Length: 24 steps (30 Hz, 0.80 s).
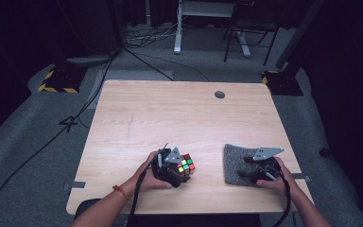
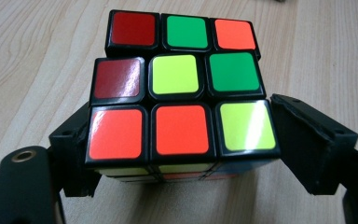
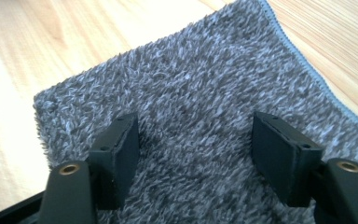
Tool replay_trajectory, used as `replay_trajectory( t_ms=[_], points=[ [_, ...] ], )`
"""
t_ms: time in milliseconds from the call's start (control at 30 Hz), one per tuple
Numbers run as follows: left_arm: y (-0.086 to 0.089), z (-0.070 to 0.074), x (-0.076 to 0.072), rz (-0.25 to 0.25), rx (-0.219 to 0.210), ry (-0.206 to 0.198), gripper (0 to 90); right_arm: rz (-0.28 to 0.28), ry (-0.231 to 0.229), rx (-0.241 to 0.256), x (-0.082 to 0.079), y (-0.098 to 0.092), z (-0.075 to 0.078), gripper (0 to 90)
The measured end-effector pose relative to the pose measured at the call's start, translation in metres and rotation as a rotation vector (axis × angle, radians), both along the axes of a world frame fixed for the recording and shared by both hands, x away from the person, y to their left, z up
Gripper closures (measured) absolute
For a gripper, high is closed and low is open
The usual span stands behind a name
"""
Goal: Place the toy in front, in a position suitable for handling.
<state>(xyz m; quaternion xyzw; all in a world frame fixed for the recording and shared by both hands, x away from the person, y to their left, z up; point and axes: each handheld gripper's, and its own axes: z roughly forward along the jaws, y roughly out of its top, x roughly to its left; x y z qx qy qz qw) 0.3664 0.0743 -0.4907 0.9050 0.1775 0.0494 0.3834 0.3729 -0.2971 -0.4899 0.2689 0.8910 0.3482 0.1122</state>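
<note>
The Rubik's cube sits on the wooden table, well in from the near edge, and it's our landmark for everything here. Our left gripper has its two black jaws clamped on the cube's opposite sides, one pressed against each flank of the bottom row, so that tool is holding the cube. In the high view the cube pokes out just past the left gripper and our left hand.

Off to the right of the cube, well apart from it, lies a fuzzy grey cloth flat on the table. Our right gripper hovers over or rests on that cloth, jaws spread wide with only grey pile between them, gripping nothing. Far behind the cube, near the back edge, there's a small round hole in the tabletop. Nothing sits between cube and cloth, just bare wood.

The cube itself is scrambled: the face toward the camera reads dark red, green, orange up top; dark red, yellow, green in the middle; orange, orange, yellow below. Black plastic frame, glossy stickers catching glare.
</note>
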Motion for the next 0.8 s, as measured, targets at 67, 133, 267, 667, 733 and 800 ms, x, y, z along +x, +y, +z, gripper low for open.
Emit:
replay_trajectory(
  t_ms=[67, 133, 267, 667, 733, 800],
  points=[
    [-0.001, -0.002, 0.001, 0.002, 0.022, -0.005, 16.3, 0.011, -0.011, 0.010, -0.003, 0.007, 0.002, 32.5],
    [-0.001, -0.003, 0.002, 0.005, 0.021, -0.005, 16.4, 0.010, -0.030, 0.025, -0.005, 0.010, 0.006, 31.8],
    [-0.002, -0.005, 0.004, -0.002, 0.026, -0.010, 19.0, 0.014, -0.042, 0.015, -0.007, 0.013, 0.008, 29.8],
    [-0.003, -0.012, 0.011, -0.019, 0.024, -0.018, 24.0, 0.007, -0.007, 0.002, -0.001, 0.009, -0.003, 31.1],
    [-0.003, -0.012, 0.011, -0.022, 0.026, -0.019, 23.8, -0.005, 0.014, -0.014, 0.000, 0.011, -0.001, 31.2],
    [-0.004, -0.012, 0.012, -0.008, 0.023, -0.017, 24.8, -0.004, 0.019, -0.015, 0.001, 0.012, -0.001, 33.7]
  ],
)
